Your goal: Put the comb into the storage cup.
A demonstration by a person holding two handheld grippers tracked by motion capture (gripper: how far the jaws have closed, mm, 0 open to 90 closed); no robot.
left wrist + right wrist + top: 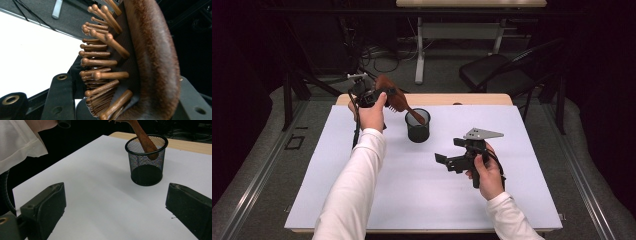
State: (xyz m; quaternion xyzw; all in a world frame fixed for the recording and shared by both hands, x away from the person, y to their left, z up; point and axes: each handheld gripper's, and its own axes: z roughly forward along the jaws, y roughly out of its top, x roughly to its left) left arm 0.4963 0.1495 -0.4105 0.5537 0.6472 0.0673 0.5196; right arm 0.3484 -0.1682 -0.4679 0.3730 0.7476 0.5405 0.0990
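A brown wooden hairbrush [393, 97] hangs tilted above the back of the table, and my left gripper [384, 94] is shut on its head. In the left gripper view the brush's round-tipped pegs [100, 62] point left, with the jaws of the left gripper [125, 105] on either side of the head. The brush's handle [143, 138] slants down, its tip inside the rim of a black mesh cup [146, 167], which stands upright [418, 127]. My right gripper [450, 150] is open, nothing in it, to the right of the cup. Its jaws frame the right gripper [116, 212] view wide apart, facing the cup.
A white sheet [427, 200] covers the table, and a wooden edge [447, 99] shows at the back. A black chair [497, 70] and a desk frame [422, 45] stand on the floor beyond. A white sleeve [17, 140] hangs at the upper left of the right gripper view.
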